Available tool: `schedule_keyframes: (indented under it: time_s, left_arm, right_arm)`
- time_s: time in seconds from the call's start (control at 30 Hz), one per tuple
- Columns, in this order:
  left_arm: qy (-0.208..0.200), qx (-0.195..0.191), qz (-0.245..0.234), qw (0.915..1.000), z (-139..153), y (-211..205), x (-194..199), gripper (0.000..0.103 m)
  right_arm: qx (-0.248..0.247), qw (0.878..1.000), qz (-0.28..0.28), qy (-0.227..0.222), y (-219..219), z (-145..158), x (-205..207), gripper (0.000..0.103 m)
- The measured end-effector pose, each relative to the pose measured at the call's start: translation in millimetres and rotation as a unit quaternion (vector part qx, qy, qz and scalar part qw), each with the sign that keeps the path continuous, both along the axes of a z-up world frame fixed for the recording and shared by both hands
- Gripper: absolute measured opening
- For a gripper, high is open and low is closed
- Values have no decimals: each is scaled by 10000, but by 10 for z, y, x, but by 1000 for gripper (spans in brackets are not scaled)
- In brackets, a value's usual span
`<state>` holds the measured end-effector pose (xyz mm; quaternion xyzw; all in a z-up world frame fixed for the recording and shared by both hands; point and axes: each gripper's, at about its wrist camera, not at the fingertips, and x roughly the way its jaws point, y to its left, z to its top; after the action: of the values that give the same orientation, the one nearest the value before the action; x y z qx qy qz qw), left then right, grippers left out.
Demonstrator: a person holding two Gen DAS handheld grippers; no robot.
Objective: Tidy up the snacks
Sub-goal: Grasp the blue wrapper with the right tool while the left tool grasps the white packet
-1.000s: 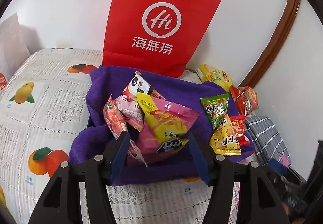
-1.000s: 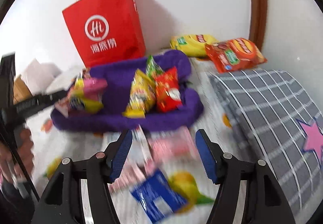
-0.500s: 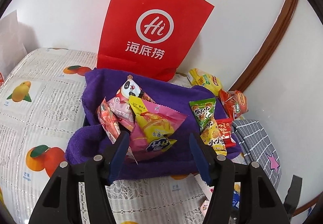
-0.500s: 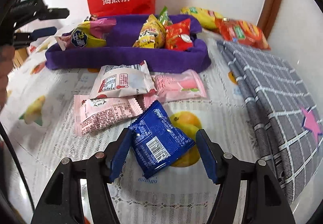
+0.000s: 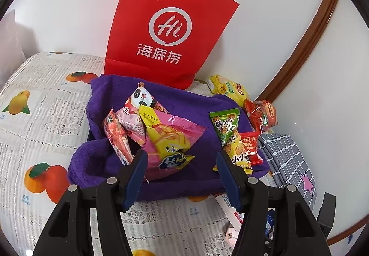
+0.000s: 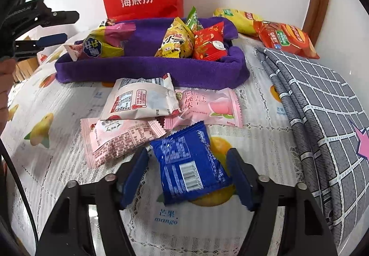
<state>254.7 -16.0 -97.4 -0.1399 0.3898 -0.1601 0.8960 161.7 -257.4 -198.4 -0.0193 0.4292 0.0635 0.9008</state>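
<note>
Reaching down over the blue snack packet point(image 6: 190, 163), the right gripper point(image 6: 188, 173) has its fingers wide, one on each side of the packet and not squeezing yet. The packet lies flat on the counter point(image 6: 69, 186), on a cloth with fruit pictures, right on top of a mango picture. Its top edge sits just beside the pink packet with small print point(image 6: 120, 138).

To do this step well, I think the fingers should go low, almost to the cloth, and close on the puffy middle of the blue packet, not the thin crinkly edge (that part is slippery and could slide out). They should stay clear of the pink packet, so only one snack comes up.

Two more snacks wait nearby: a pale packet point(image 6: 140, 101) and a peach packet point(image 6: 207, 108), both near the front of the purple basket point(image 6: 150, 69).

The left gripper point(image 5: 182, 177) hangs over the near edge of that basket with fingers wide and holding nothing. The basket has a pink and yellow bag point(image 5: 170, 143) and other snacks in it.
</note>
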Motion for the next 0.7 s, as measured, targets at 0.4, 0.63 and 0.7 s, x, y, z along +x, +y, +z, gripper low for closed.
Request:
schedule_keyframes:
  time_s: [0.4, 0.63, 0.7]
  left_arm:
    - [-194, 137, -527, 9983, 72, -248, -154, 60]
    - [-130, 382, -1193, 9920, 23, -613, -282, 60]
    - [-18, 442, -1336, 9901, -30, -730, -310, 61]
  right_arm:
    - [-110, 9988, -461, -101, -266, 18, -190, 48]
    - [482, 9960, -755, -61, -522, 3, -204, 49]
    - [359, 9965, -754, -47, -483, 2, -197, 49]
